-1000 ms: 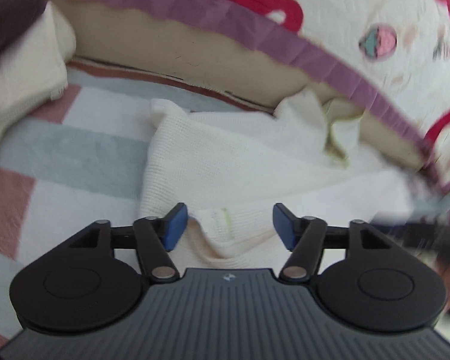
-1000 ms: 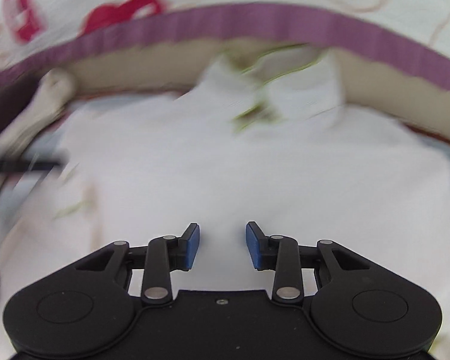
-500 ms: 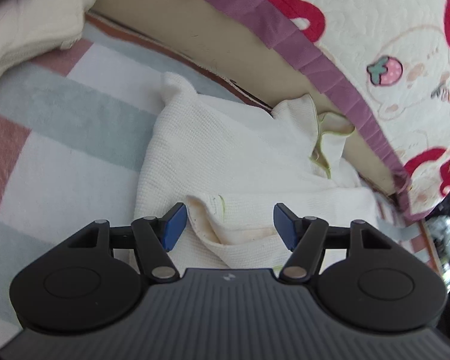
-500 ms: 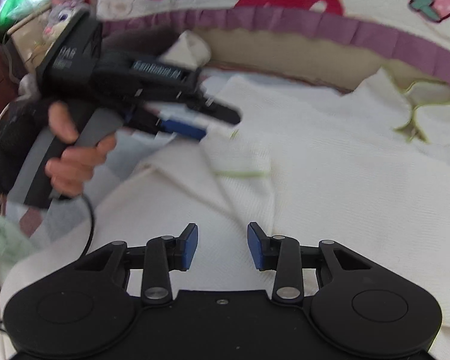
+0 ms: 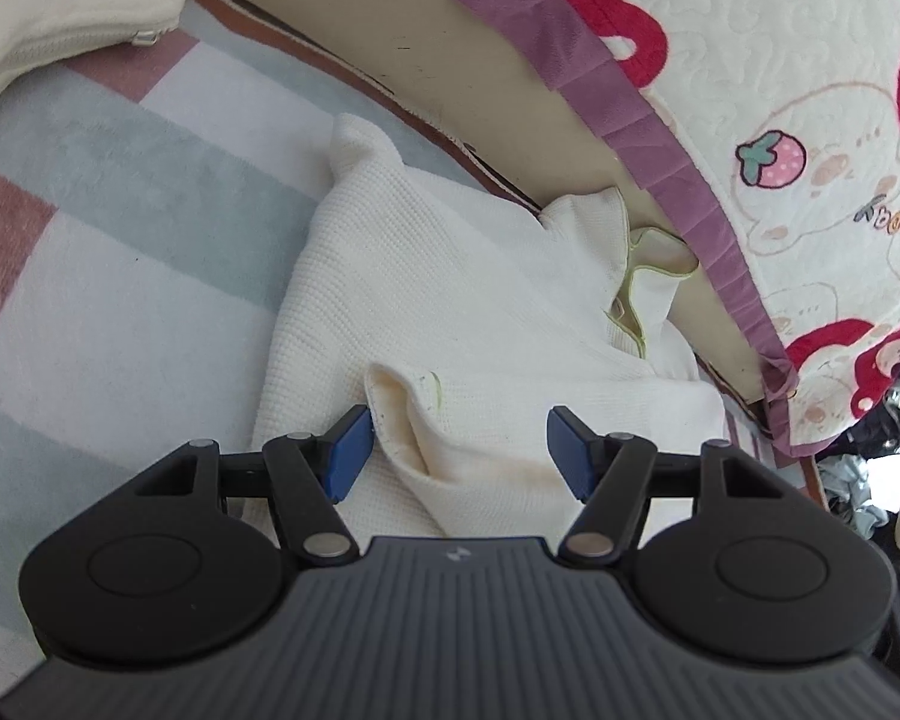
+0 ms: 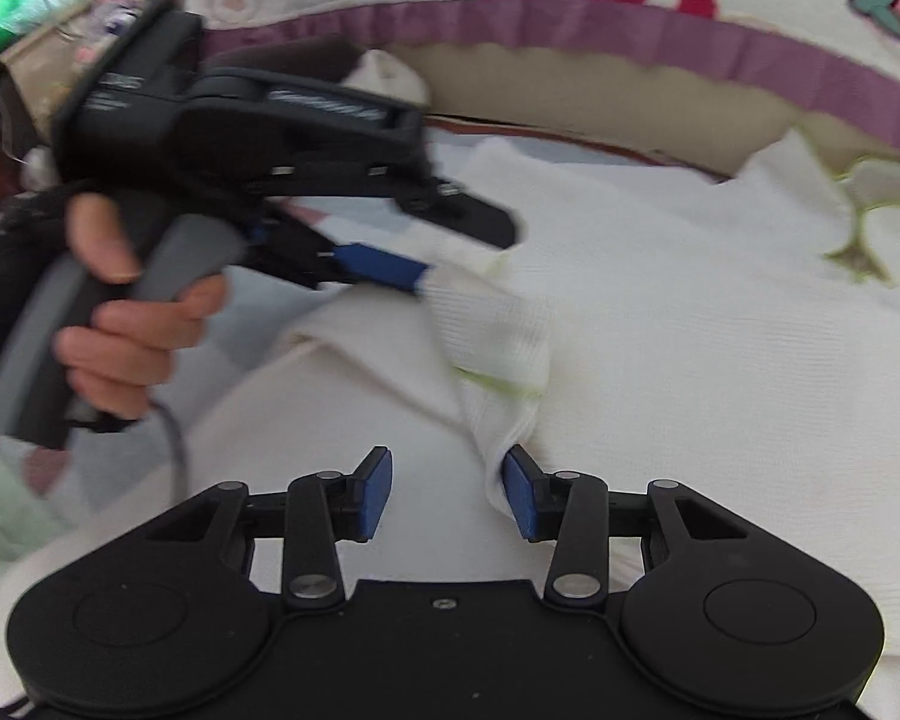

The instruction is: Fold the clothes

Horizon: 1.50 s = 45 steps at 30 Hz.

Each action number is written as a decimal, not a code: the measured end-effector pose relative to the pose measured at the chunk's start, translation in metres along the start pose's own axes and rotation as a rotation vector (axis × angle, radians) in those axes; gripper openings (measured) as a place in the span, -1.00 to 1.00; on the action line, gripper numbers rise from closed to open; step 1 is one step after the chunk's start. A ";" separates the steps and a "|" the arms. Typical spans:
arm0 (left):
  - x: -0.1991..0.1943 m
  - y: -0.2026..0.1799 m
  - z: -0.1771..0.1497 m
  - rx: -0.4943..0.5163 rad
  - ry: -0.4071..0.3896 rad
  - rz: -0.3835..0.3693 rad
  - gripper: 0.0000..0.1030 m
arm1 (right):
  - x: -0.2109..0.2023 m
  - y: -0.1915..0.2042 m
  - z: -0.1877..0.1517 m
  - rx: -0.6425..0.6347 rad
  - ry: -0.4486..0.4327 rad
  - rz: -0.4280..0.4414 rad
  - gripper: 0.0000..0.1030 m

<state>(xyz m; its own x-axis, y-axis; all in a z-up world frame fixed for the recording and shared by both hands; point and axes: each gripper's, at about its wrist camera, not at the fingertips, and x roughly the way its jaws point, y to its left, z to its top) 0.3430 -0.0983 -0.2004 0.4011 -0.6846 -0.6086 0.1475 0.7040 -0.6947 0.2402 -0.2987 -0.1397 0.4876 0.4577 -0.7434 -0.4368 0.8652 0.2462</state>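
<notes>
My left gripper [image 5: 459, 450] stands spread, pads apart, with a bunched cuff of the cream knit garment [image 5: 438, 276] lying between them; the left pad just touches the fold, the right pad is clear of it. The garment spreads ahead of this claw over the striped blanket [image 5: 108, 276], its green-edged collar [image 5: 642, 276] far ahead and to the right, against the quilt's purple border [image 5: 648, 138].

My right gripper [image 6: 448, 492] is opening, and a hanging fold of the same garment [image 6: 690, 312] brushes its right pad. Ahead and left of it, a hand [image 6: 132, 324] grips the left tool's handle.
</notes>
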 end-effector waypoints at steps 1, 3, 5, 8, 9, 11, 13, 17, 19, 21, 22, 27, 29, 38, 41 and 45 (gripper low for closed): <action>-0.001 0.000 0.000 -0.004 -0.001 -0.001 0.23 | -0.004 0.002 -0.001 -0.001 -0.007 0.025 -0.09; -0.001 -0.001 -0.001 0.006 -0.002 0.005 0.23 | -0.012 0.006 -0.002 -0.014 -0.024 0.044 -0.16; 0.002 -0.003 -0.001 0.029 -0.008 0.012 0.23 | -0.027 0.005 -0.002 -0.054 -0.065 -0.047 -0.15; 0.006 -0.010 -0.004 0.089 -0.025 0.034 0.23 | -0.050 -0.026 -0.010 -0.034 -0.100 -0.215 -0.11; 0.008 -0.014 -0.006 0.116 -0.032 0.046 0.23 | -0.058 -0.041 -0.015 -0.015 -0.099 -0.292 -0.11; 0.011 -0.021 -0.010 0.170 -0.047 0.072 0.25 | -0.072 -0.071 -0.031 -0.020 -0.071 -0.504 -0.10; 0.012 -0.025 -0.013 0.194 -0.073 0.092 0.25 | -0.085 -0.096 -0.050 -0.071 -0.012 -0.717 -0.09; 0.019 -0.040 -0.022 0.344 -0.116 0.165 -0.89 | -0.129 -0.149 -0.085 0.105 0.002 -0.796 -0.09; 0.023 -0.049 -0.026 0.442 -0.136 0.209 -0.90 | -0.137 -0.163 -0.100 0.128 0.022 -0.825 -0.09; 0.023 -0.061 -0.029 0.544 -0.185 0.244 -0.90 | -0.140 -0.173 -0.112 0.129 0.050 -0.862 -0.06; 0.019 -0.069 -0.028 0.574 -0.219 0.234 -0.90 | -0.139 -0.178 -0.115 0.142 0.056 -0.863 -0.02; -0.012 -0.094 -0.009 0.588 -0.423 0.184 -0.90 | -0.141 -0.202 -0.119 0.218 -0.012 -0.856 0.22; -0.013 -0.092 -0.002 0.550 -0.436 0.198 -0.89 | -0.140 -0.209 -0.116 0.266 -0.040 -0.847 0.20; 0.025 -0.044 0.000 0.399 -0.188 0.338 -0.32 | -0.142 -0.216 -0.121 0.351 -0.081 -0.843 0.21; 0.021 -0.050 -0.001 0.386 -0.116 0.267 0.28 | -0.144 -0.215 -0.120 0.363 -0.079 -0.876 0.22; 0.011 -0.046 -0.020 0.328 0.016 0.165 0.35 | -0.144 -0.215 -0.120 0.376 -0.072 -0.879 0.22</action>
<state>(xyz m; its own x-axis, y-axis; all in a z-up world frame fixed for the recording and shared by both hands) 0.3231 -0.1424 -0.1825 0.4295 -0.5580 -0.7101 0.3654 0.8264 -0.4284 0.1732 -0.5749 -0.1604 0.5762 -0.3857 -0.7206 0.3726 0.9086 -0.1885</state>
